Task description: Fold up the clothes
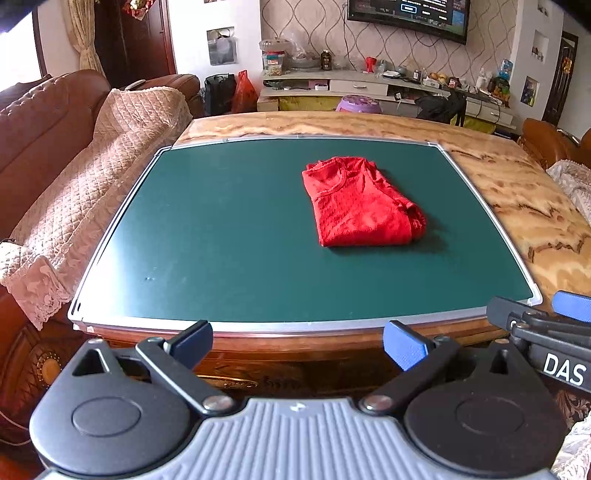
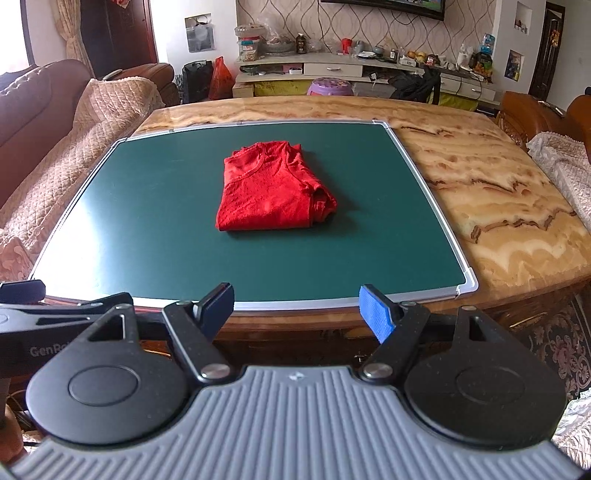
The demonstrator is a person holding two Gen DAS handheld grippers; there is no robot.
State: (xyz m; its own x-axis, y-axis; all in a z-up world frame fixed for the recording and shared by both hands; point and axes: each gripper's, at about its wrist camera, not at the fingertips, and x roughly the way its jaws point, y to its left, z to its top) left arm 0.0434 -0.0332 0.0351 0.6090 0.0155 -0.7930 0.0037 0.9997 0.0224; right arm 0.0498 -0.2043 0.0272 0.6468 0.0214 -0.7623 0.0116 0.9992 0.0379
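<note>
red shirt [image 2: 273, 190] folded; sleeves tucked from sight

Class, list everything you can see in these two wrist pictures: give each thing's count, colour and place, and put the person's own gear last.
red garment: one, red, folded, lying on the green board.
green board: one, dark green with a silver frame, flat on the table.
table: one, tan marbled top, under the board.
sofa: one, brown with a beige quilted cover, left of the table.
stool: one, purple, beyond the table's far edge.
television: one, black, on the far wall.
left gripper: one, black with blue pads, open, empty, short of the board's near edge.
right gripper: one, black with blue pads, open, empty, short of the board's near edge.
</note>
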